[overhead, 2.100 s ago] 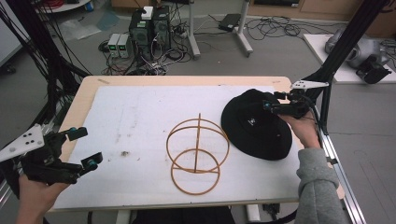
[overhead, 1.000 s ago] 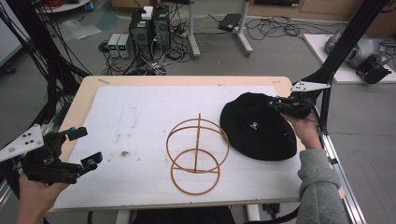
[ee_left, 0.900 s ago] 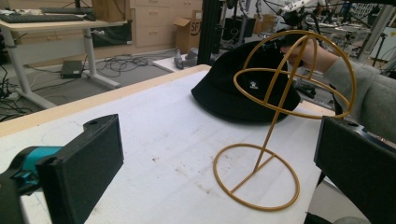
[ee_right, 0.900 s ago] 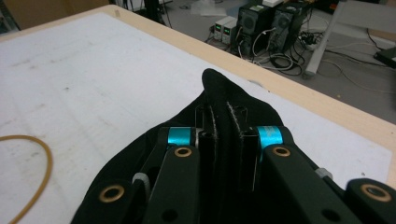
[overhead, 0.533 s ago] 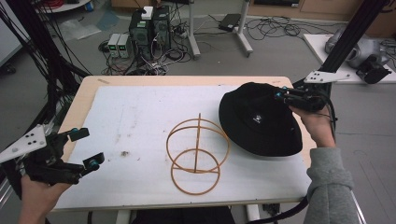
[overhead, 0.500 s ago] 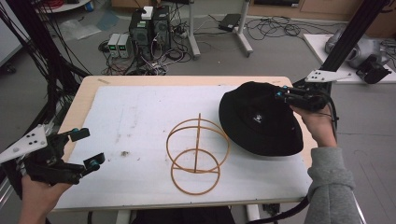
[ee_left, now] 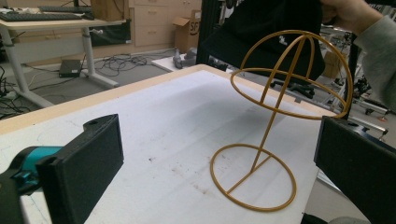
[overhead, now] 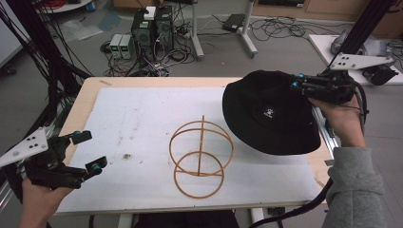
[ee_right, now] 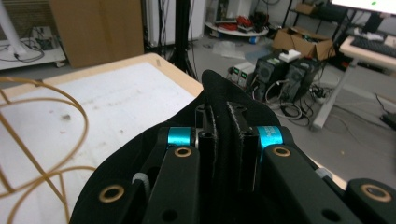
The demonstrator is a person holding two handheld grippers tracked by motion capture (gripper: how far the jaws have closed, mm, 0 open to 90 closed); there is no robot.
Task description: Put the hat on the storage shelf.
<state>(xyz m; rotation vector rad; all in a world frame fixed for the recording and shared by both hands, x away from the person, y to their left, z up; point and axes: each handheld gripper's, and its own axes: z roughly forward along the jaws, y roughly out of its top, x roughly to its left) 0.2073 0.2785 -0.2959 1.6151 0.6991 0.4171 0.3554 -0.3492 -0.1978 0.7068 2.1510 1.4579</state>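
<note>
My right tongs (overhead: 298,81) pinch the soft brim of a black fabric bucket hat (overhead: 268,111), lifted over the bench's (overhead: 142,123) right edge; thin golden wire stand (overhead: 200,159) mid-bench; left tongs (overhead: 85,151) gape empty

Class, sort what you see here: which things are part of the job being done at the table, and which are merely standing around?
Part of the job:
- black hat, clamped in the right gripper
- yellow wire hat stand
- left gripper, open, waiting

Standing around:
- computer towers on the floor
- cardboard box
- desk with keyboard
</note>
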